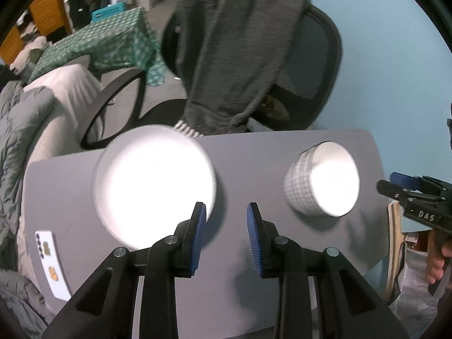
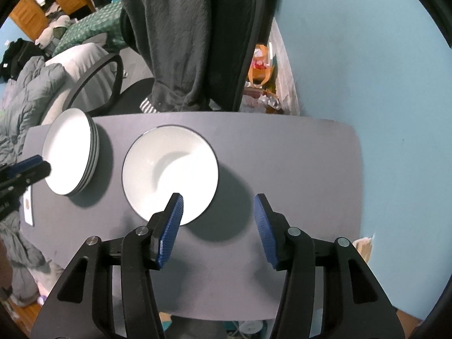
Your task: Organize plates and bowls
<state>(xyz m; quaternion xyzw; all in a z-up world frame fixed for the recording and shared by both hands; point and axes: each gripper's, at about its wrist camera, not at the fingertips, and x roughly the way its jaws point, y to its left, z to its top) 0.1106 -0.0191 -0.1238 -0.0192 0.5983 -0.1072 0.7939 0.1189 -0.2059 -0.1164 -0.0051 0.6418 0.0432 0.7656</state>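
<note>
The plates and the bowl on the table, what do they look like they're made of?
Stack of plates: likely glazed ceramic, glossy white with thin dark rims. Bowl: apparently the same glazed white inside; the left wrist view shows a grey checked pattern outside. Melamine can't be excluded.

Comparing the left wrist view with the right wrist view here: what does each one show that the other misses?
Only the left wrist view shows the outside of the bowls, a grid-patterned stack, and a hand holding the right gripper.

Only the right wrist view shows the plates as a stack with edges visible, an orange bag by the wall, and the right gripper's open, empty jaws.

Both show the grey table, plates, bowls, the white card and the draped chair.
</note>
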